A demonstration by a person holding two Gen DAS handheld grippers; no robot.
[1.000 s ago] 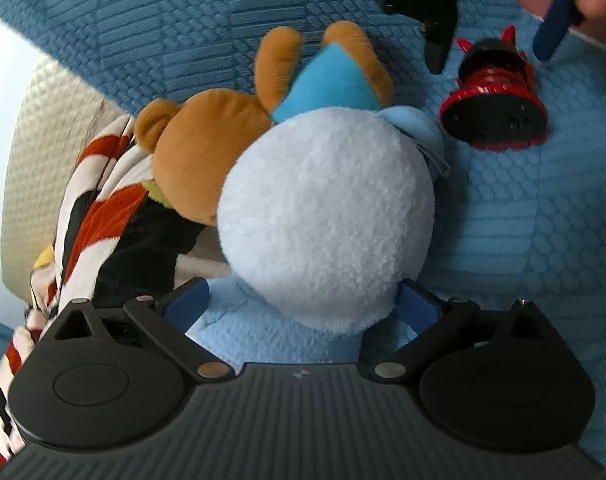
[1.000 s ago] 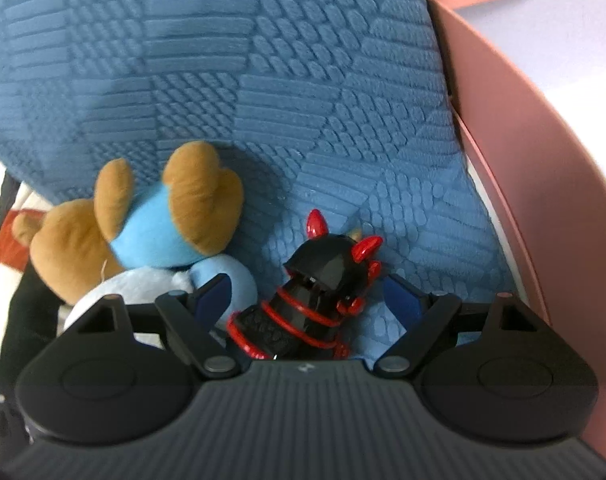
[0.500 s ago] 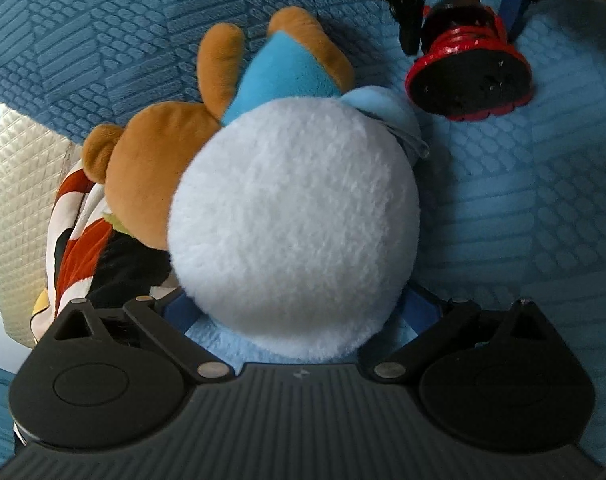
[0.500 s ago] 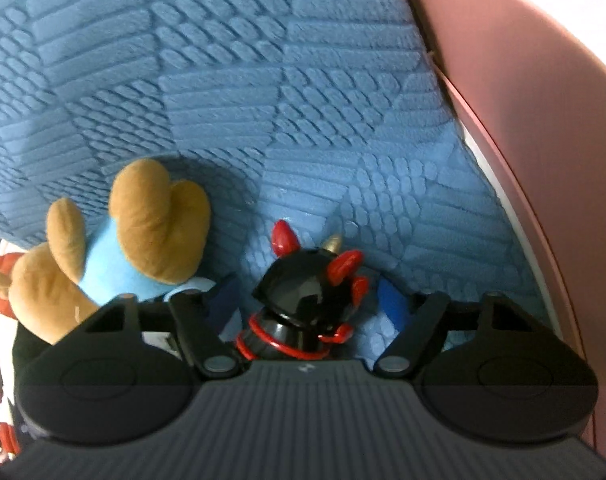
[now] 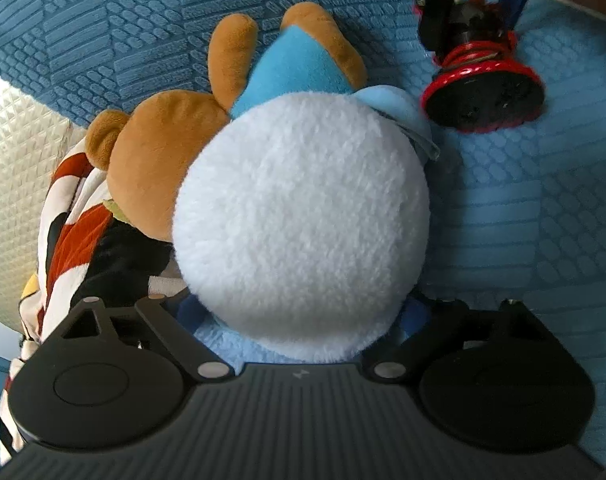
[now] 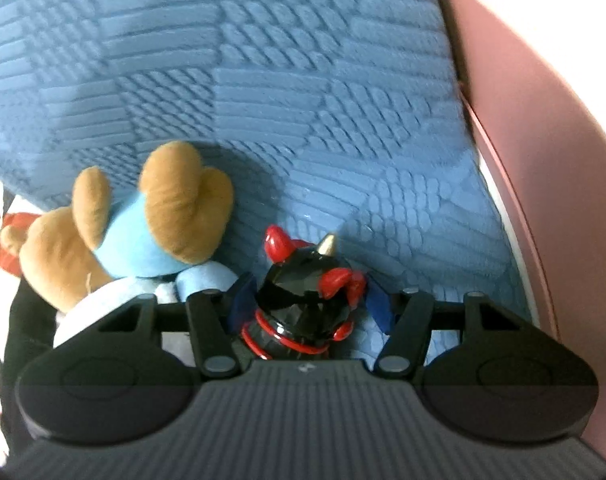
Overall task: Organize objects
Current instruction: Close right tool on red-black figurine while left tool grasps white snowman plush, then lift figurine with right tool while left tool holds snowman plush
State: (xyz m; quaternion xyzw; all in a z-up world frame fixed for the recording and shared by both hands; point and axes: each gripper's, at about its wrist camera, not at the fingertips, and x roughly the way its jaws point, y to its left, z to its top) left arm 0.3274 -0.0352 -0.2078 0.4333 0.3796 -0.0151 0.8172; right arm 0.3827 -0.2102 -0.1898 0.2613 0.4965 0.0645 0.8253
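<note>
Right gripper [image 6: 309, 306]: jaws have just been closing, blue pads now flank the black-and-red figurine [image 6: 307, 304], apparently touching its head on both sides. The figurine sits directly ahead between the fingers, long axis running along them, base toward the camera. Left gripper [image 5: 303, 312]: jaws just narrowed slightly, spread wide around the white plush toy [image 5: 301, 224]; contact cannot be told. Both toys lie on blue quilted fabric [image 6: 263, 80]. Right hand is nearer the figurine.

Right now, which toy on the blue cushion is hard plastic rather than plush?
The black-and-red horned figure, between the right gripper fingers. The white-and-blue plush and brown bear beside it are soft.
</note>
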